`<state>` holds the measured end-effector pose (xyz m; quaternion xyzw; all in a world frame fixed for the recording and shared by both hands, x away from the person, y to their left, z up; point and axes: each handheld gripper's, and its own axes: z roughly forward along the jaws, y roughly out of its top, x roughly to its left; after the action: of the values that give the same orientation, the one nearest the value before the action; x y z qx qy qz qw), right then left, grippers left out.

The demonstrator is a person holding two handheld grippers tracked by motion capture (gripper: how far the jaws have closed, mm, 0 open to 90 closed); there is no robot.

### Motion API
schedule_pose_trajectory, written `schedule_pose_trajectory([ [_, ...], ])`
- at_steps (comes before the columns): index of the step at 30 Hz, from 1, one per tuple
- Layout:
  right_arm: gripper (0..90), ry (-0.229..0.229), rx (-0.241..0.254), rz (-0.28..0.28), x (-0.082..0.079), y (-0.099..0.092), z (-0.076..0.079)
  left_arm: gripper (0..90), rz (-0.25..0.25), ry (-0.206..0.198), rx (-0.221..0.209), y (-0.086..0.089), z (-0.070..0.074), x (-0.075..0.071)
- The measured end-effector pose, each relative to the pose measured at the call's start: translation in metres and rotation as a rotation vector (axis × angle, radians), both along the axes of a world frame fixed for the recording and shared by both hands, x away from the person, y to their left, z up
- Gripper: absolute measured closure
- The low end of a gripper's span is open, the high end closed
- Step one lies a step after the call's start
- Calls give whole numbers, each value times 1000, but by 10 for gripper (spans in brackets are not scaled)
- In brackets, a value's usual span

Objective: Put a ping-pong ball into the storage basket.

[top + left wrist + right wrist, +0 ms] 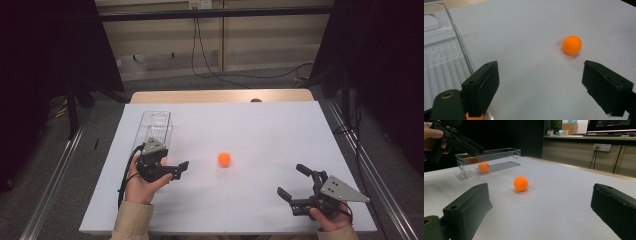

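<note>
White table sheet (260, 125), dark room behind. Far left: clear bin (156, 127) with orange ball inside (483, 166). Left gripper (176, 169) just beside it, jaws apart, empty. Centre: loose orange ball (224, 159). Near right: right gripper (295, 181), jaws wide, empty.

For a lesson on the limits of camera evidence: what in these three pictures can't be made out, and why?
- High view: what lies in the clear box at its near end, hidden by the left tongs.
- Right gripper view: whether a second orange shape behind the ball in the box is another ball or a reflection; the clear wall blurs it.
- Left gripper view: the box's far end, cut off by the left edge.
- High view: a small dark thing at the table's far edge, too small.
</note>
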<state>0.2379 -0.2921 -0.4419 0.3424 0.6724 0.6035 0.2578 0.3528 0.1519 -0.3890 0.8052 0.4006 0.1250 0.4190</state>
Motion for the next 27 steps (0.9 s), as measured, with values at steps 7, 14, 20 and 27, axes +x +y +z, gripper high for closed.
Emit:
schedule_pose_trajectory([
  [7,16,2,-1,-5,0,0,0,136,-9,0,-1,-6,-2,0],
  [14,16,4,-1,-5,0,0,0,129,-18,-1,5,-11,-4,0],
  [20,16,5,-4,0,0,1,0,125,-29,6,13,-16,-7,0],
  [27,16,5,-4,-1,1,1,-1,122,-30,5,15,-18,-9,0],
])
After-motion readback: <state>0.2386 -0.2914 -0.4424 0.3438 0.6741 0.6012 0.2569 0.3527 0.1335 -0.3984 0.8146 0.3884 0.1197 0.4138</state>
